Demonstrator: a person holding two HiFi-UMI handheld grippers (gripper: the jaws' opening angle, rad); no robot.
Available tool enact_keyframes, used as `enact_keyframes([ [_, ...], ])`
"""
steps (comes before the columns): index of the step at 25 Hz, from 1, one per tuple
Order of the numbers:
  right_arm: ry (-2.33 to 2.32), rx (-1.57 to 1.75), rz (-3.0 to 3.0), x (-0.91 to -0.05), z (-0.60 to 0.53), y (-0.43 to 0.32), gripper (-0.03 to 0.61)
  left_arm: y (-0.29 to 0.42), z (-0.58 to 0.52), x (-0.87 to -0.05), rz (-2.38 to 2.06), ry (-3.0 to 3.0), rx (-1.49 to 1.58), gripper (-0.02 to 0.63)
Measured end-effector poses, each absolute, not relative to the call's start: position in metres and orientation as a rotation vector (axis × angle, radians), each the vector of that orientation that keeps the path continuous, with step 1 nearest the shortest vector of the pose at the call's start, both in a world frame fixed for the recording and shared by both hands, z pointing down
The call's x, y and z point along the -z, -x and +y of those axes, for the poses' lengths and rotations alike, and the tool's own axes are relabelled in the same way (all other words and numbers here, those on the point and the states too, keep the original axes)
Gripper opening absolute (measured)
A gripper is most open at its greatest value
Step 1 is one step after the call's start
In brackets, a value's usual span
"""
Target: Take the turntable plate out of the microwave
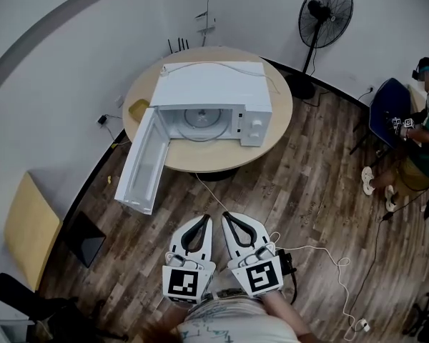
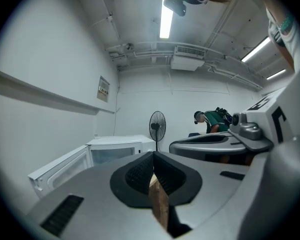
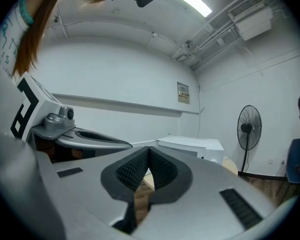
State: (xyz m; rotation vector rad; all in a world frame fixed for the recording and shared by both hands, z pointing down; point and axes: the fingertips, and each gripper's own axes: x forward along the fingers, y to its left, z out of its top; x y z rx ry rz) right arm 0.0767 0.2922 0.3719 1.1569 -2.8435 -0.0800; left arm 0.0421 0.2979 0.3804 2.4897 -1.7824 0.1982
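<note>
1. Closest to me, my left gripper [image 1: 206, 219] and right gripper [image 1: 226, 215] sit side by side, tips almost touching and aimed at the table. Each pair of jaws is pressed fully together with nothing between the pads.
2. Brown wood-plank floor [image 1: 307, 184] lies open between my tips and the table. A thin white cable [image 1: 209, 193] crosses that stretch.
3. Ahead stands the round beige-topped table [image 1: 280, 116], its near rim facing me.
4. On it sits the white box-shaped microwave [image 1: 214, 84], its front close to that near rim.
5. The microwave's white door [image 1: 143, 164] stands wide open on my left. It reaches out past the table's rim and over the floor, which leaves the cavity mouth unblocked.
6. The round clear glass turntable plate [image 1: 200, 118] lies flat inside the cavity, well apart from both grippers.
7. A black standing fan [image 1: 325, 13] rises behind the table on the right. A seated person [image 1: 423, 123] is at the far right, well away from my path.
</note>
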Motion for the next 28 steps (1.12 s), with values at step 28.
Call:
enact_keyframes([
  [28,-1.364,0.11,-2.706,-0.372,0.119,-0.017,-0.009,0.013,0.117,-0.376,-1.503,-2.643,-0.118,0.014],
])
